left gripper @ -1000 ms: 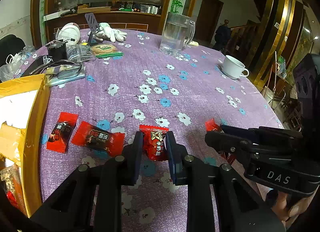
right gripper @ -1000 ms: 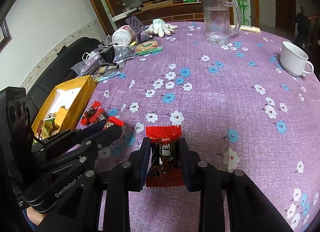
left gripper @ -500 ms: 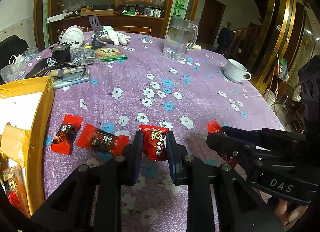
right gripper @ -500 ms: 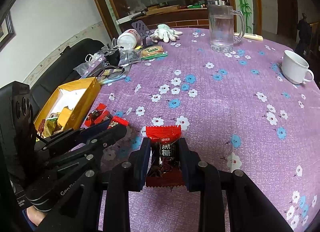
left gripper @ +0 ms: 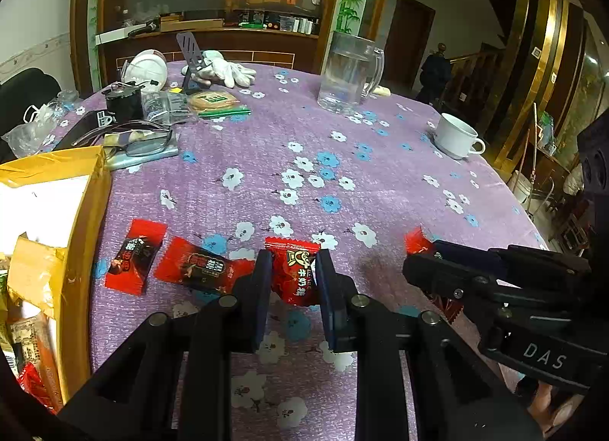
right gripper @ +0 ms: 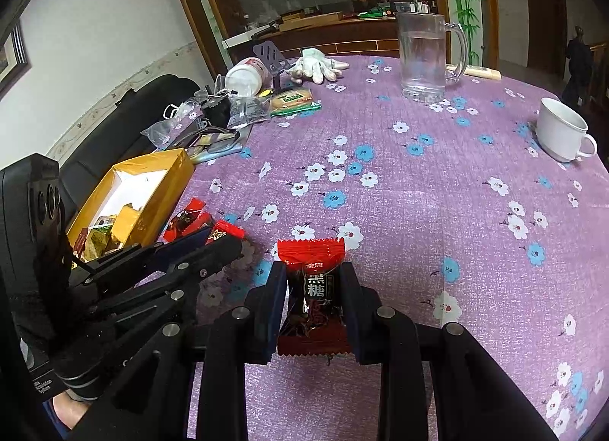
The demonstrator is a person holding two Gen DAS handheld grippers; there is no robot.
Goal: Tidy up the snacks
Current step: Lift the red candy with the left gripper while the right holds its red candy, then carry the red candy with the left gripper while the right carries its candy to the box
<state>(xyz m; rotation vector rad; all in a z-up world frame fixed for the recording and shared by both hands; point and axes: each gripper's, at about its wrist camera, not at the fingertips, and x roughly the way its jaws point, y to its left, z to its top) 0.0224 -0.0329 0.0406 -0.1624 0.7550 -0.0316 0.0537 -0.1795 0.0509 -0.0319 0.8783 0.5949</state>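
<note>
You have each set of tongs clamped on one red candy, left tongs (left gripper: 293, 275) on the milk candy (left gripper: 295, 277), right tongs (right gripper: 313, 290) on the brown-sugar candy (right gripper: 313, 288), both just above the counter (left gripper: 380, 182), presumably bound for the yellow box (left gripper: 82, 220).

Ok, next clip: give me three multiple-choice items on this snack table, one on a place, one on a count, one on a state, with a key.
1. Where does the yellow box sit in the left wrist view?
A. left edge
B. beside the white cup
C. behind the glass mug

2. How many red candies lie loose between the box and the left gripper?
A. none
B. two
C. five

3. What is the right gripper doing?
A. standing wide open
B. clamped on a red-and-black candy
C. gripping the cup

Key: 1 A, the box fills the left edge. 2 B, two wrappers lie there. 3 B, its pads press the candy.
</note>
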